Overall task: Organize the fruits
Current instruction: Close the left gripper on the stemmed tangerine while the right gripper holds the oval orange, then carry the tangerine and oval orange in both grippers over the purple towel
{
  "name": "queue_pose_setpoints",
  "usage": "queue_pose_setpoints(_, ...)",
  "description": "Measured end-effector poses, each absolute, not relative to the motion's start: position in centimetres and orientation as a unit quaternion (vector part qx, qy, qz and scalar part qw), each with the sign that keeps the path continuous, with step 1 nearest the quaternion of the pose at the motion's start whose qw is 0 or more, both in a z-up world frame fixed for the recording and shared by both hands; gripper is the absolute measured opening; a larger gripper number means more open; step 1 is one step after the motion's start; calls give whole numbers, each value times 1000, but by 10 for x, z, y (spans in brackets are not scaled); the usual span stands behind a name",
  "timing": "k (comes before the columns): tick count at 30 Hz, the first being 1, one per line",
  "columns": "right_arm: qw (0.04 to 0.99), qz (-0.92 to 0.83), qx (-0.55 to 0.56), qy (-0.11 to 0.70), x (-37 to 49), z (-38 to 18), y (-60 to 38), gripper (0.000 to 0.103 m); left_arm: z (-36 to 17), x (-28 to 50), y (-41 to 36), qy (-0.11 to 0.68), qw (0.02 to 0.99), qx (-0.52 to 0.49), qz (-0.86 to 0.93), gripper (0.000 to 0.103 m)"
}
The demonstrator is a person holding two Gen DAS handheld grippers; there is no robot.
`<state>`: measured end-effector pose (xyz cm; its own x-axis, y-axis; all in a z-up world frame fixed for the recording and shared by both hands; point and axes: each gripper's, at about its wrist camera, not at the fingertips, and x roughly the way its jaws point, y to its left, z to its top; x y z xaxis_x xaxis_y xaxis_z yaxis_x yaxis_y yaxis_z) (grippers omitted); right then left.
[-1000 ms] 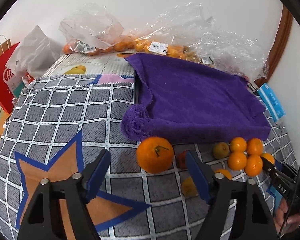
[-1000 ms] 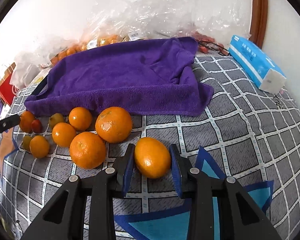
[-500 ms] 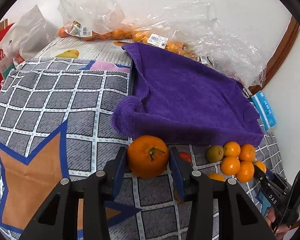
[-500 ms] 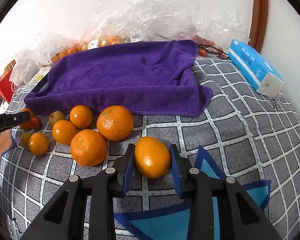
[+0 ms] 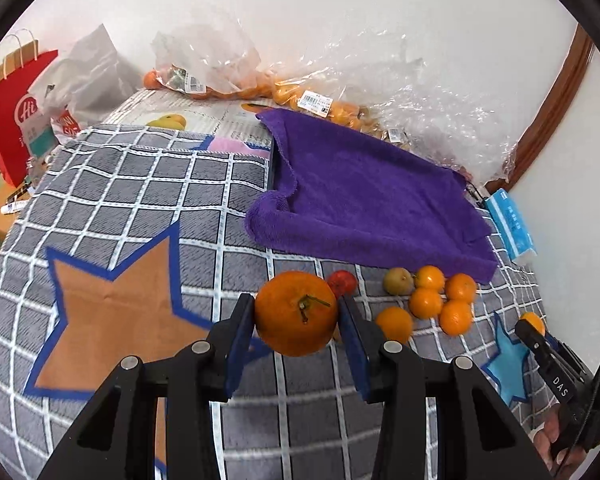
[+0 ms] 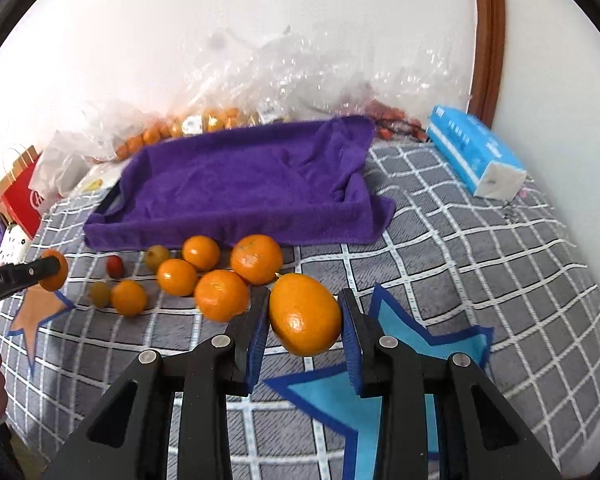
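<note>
My left gripper (image 5: 296,320) is shut on a round stemmed orange (image 5: 296,313), held above the checked blanket (image 5: 148,200). My right gripper (image 6: 305,320) is shut on an oval orange (image 6: 305,314), also lifted off the blanket. Several loose oranges (image 6: 220,294) lie in a cluster in front of the purple towel (image 6: 244,184), with a small red fruit (image 6: 115,265) and a yellowish one (image 6: 157,256) beside them. The same cluster (image 5: 434,300) shows in the left wrist view, right of the held orange. The right gripper's tip (image 5: 540,340) appears at that view's lower right.
Clear plastic bags with small oranges (image 5: 320,104) lie along the wall behind the towel. A blue tissue pack (image 6: 472,152) sits at the right, a red paper bag (image 5: 12,120) at the left edge. Star shapes pattern the blanket.
The left gripper closed on the stemmed orange and lifted it off the blanket. The right gripper, holding the oval orange throughout, has risen with it.
</note>
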<state>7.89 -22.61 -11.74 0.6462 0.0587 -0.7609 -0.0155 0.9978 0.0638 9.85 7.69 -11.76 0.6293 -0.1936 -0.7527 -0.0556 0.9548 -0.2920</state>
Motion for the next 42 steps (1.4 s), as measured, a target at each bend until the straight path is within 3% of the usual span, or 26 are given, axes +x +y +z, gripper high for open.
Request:
queue_pose_setpoints(20,922,37,9,386,51,-60,-208,34,-62,61,61,398,906,-137,-37,40)
queue_pose_setpoints(42,927,34,-4,374,105,-43,-205,34,-34,106,52,383,915,-115,-47,40)
